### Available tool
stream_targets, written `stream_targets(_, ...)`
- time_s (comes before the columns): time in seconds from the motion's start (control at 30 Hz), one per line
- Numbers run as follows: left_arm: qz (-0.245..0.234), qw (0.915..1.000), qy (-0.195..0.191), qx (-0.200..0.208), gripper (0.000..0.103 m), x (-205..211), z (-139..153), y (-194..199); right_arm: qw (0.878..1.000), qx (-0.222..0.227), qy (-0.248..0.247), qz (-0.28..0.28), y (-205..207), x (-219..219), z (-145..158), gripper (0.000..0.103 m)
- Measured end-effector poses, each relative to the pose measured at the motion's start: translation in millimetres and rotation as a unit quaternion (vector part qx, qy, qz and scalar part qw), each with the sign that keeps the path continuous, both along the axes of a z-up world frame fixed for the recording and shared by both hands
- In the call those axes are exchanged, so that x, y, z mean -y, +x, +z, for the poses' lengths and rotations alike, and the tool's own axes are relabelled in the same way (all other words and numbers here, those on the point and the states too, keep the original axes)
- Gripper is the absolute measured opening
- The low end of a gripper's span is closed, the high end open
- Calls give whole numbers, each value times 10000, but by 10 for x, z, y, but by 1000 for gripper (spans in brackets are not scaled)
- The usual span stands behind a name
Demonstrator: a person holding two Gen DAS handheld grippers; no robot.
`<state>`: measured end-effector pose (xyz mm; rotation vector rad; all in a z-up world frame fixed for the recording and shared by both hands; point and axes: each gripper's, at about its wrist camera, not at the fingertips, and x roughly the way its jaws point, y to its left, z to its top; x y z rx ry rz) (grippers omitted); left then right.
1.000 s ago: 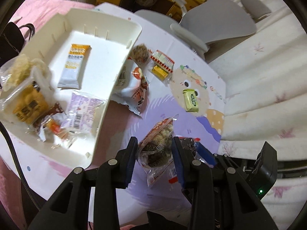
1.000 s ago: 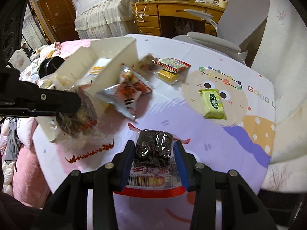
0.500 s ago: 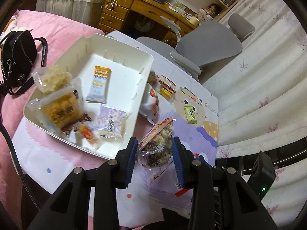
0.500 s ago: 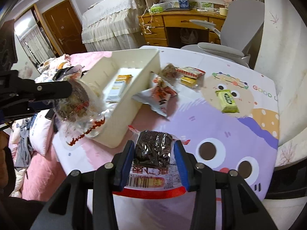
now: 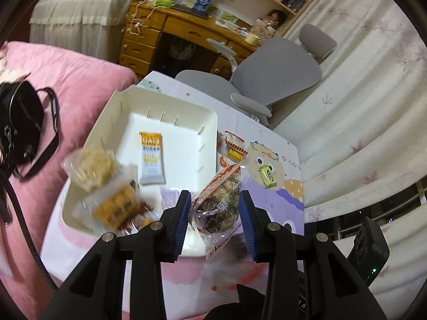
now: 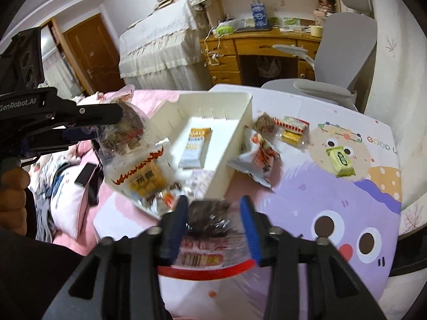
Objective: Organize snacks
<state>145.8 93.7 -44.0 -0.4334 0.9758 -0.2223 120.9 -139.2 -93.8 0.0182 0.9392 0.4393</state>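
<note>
Clear nut bag (image 5: 217,208) in left gripper (image 5: 214,213) | dark bag (image 6: 210,217) in right gripper (image 6: 213,222)

The left gripper (image 5: 215,213) is raised above the white tray (image 5: 170,104), level with its near rim, its blue-padded fingers (image 5: 182,220) clamped on a clear snack bag (image 5: 217,210). The person's left hand (image 6: 12,186) grips its handle, off to the tray's left side. The right gripper (image 6: 213,221) hangs above the tray's near corner, its jaws pressed against a dark snack packet (image 6: 208,217).
</note>
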Motion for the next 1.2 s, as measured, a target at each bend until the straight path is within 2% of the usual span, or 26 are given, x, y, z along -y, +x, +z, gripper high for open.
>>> stream_targets(0.23,-418,9990,119,89,36,-314,68,233,9989,192,102,-408,76,-319,51,32)
stream_targets(0.37,-725,9971,246,-21,37,-443,16,397,9972,273,157,-682,89,-492,21,32)
stream_targets(0.4,-810,9962,305,-53,40,-466,-4,434,9967,286,169,-737,83,-526,13,32)
stream_targets(0.47,-982,9942,429,-114,69,-494,-43,491,9956,285,198,-872,75,-600,-24,32)
stream_targets(0.53,-1089,9924,548,-138,75,-509,-70,519,9938,247,222,-1058,51,-668,-80,32)
stream_targets(0.67,-1381,9864,847,-263,76,-484,-157,562,9894,202,258,-1418,-46,-729,-160,33)
stream_targets(0.93,-1903,9765,932,-385,78,-367,-268,533,9789,-14,186,-2037,-278,-686,-267,36)
stream_targets(1.13,-2452,9623,1086,-457,80,-143,-308,492,9700,-221,-165,-2414,-529,-620,-323,47)
stream_targets(1.2,-2652,9562,1147,-470,80,-59,-303,492,9665,-313,-284,-2530,-624,-580,-352,48)
